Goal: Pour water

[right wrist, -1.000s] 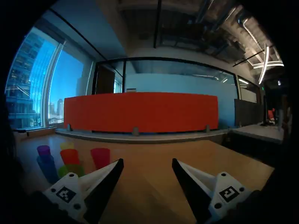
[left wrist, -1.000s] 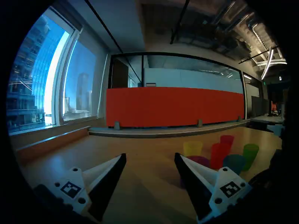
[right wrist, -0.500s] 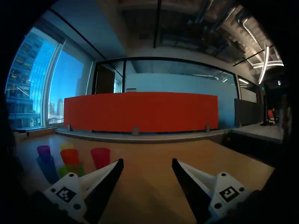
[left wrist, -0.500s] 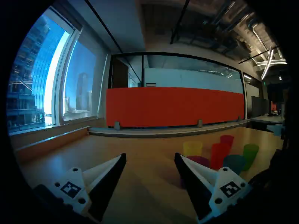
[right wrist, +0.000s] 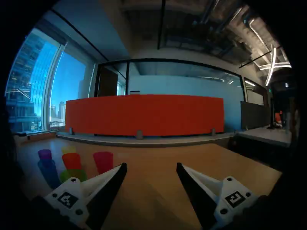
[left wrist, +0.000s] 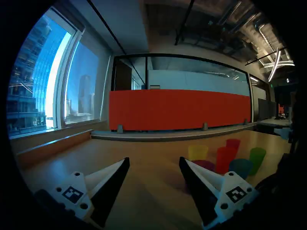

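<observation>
Left gripper (left wrist: pixel 153 160) and right gripper (right wrist: pixel 151 165) are held wide apart, nothing gripped. Smooth, tapered translucent cups (left wrist: pixel 225 159) are clustered right of the left gripper on the glossy wooden table (right wrist: pixel 161 157); open tabletop is seen ahead.

Coloured cups (left wrist: pixel 224 159) upright, clustered close on wooden table (left wrist: pixel 153 165); contents unclear

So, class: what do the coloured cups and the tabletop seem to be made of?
Coloured cups: probably plastic, translucent and smooth; light seems to glow through their tinted walls.
Tabletop: wood or wood-look laminate, I can't tell which; warm tan, smooth, with a soft sheen from the window.
</observation>
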